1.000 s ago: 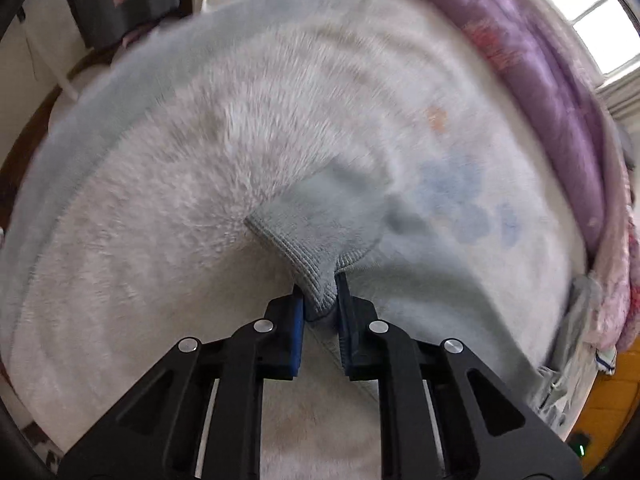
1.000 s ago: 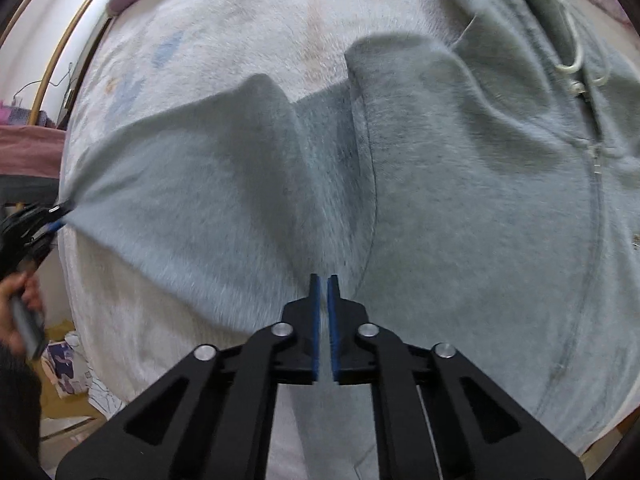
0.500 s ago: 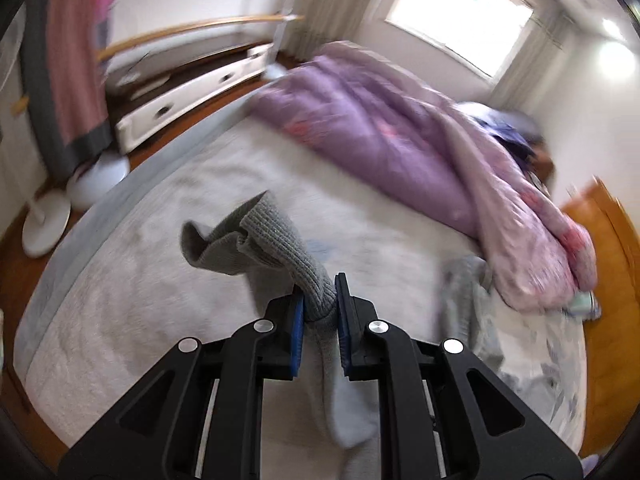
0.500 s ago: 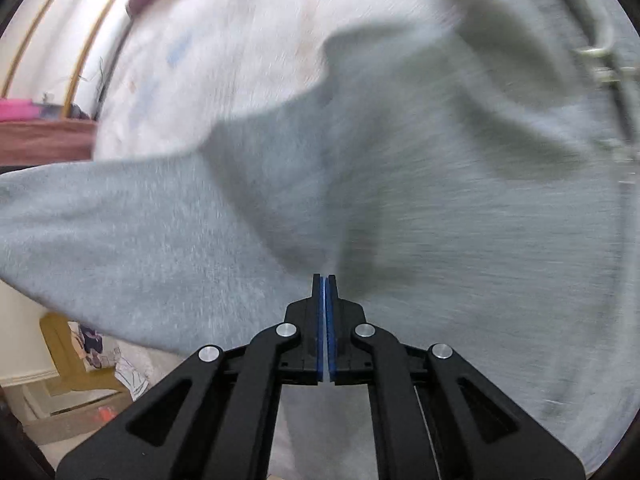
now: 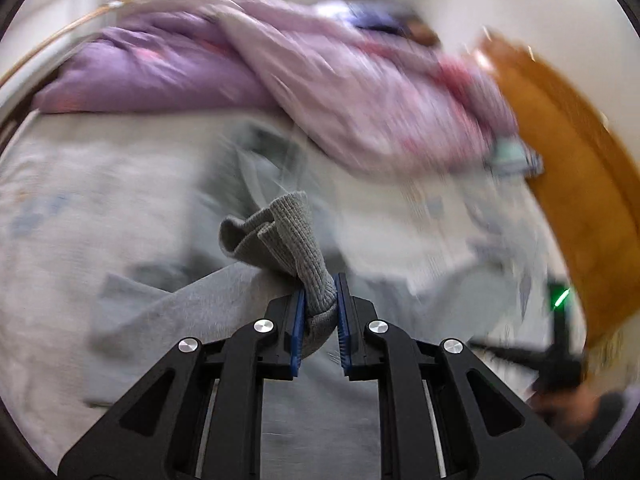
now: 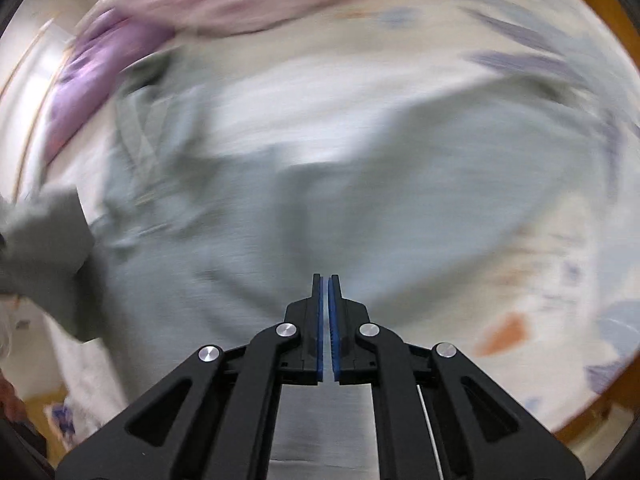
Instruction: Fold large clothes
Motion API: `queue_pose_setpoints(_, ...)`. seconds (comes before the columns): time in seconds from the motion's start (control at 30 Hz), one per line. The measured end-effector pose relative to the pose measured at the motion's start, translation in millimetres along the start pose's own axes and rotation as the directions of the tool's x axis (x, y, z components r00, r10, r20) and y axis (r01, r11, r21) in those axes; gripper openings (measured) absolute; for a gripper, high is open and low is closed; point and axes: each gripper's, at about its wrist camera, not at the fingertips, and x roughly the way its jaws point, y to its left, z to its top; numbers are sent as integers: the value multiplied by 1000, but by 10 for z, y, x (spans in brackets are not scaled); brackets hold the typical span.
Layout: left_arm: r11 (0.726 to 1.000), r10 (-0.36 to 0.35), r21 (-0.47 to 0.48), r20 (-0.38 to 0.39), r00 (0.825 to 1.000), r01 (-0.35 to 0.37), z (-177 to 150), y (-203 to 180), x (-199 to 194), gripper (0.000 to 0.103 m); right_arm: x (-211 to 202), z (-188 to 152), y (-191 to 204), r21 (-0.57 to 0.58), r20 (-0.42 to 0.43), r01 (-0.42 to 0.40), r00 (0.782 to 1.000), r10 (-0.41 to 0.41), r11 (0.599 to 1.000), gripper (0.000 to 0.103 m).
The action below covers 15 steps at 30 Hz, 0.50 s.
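Left wrist view: fingers [image 5: 298,320] of the left gripper [image 5: 319,316] clamped on the ribbed cuff [image 5: 296,232] of the grey hoodie [image 5: 224,304], which trails over the bed [image 5: 60,208] before a purple quilt [image 5: 168,72].

Right wrist view: right gripper [image 6: 325,312] fingers [image 6: 318,320] nearly together, nothing visible between them, above the blurred hoodie [image 6: 260,208].

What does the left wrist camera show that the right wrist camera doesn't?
Only the left wrist view shows the left gripper pinching the grey ribbed cuff, and an orange-brown wooden board.
Only the right wrist view shows the right gripper, its pads nearly together with nothing visibly between them, above the garment's broad grey body.
Both show the grey garment, the purple and pink quilt and the pale printed sheet, all blurred.
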Motion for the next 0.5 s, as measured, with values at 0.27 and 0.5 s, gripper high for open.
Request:
queue_pose_setpoints(0.27, 999, -50, -34, -357, 933, 41, -694, -629, 1435, 16, -102, 132, -1303, 218, 52, 42, 997, -54, 975, 5)
queue_pose_setpoints(0.5, 993, -112, -66, -245, 963, 98, -692, -809, 1192, 67, -107, 352, -2071, 351, 90, 34, 994, -70, 936, 7)
